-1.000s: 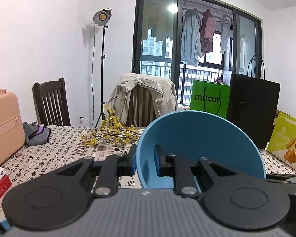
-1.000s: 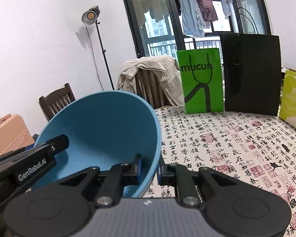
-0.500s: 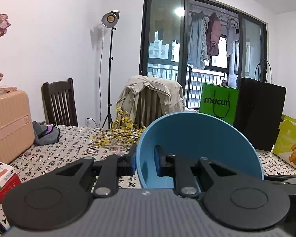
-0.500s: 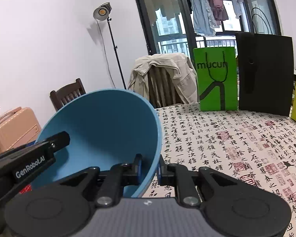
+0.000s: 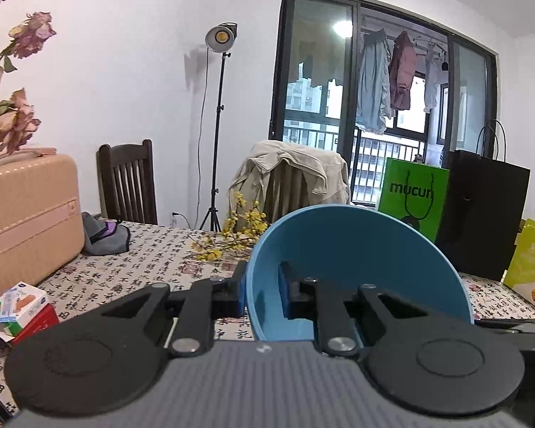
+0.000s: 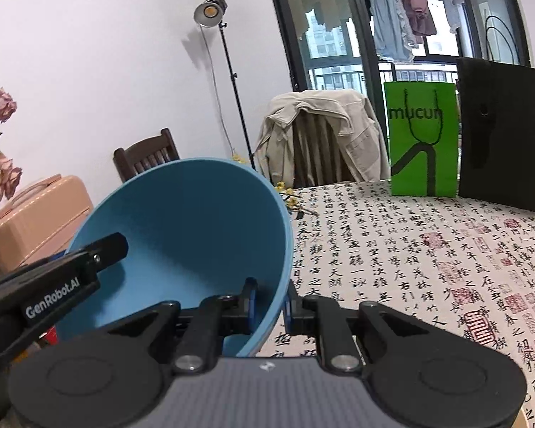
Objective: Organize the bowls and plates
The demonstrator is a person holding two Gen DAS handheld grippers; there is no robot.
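Two grippers, one bowl. The blue bowl (image 5: 356,267) is carried off the table, tipped so its mouth faces the far window; nothing sits inside it. The left gripper (image 5: 262,294) is clamped on the rim at the bowl's left side, one pad inside the wall, one outside. The right gripper (image 6: 269,303) is clamped the same way on the opposite side of the rim, inner pad against the blue wall, outer pad just outside. Pinching both sides looks like a way to keep a smooth, deep, round-walled bowl from swinging or slipping out of a single narrow pinch.

The bowl hangs above the table (image 6: 410,249), which wears a cloth printed with calligraphy. Right of the bowl the cloth lies bare as far as the green bag (image 6: 422,139) and the black bag (image 6: 506,132) at the far edge. On the left side stand a pink suitcase (image 5: 28,221), a grey cloth (image 5: 103,235) and small boxes (image 5: 21,306); yellow flowers (image 5: 232,235) lie just behind the bowl.

No plates or other bowls show in either view, so where this one belongs I cannot tell. My guess: mid-carry, set-down not yet begun. Risk: uneven release tipping it.
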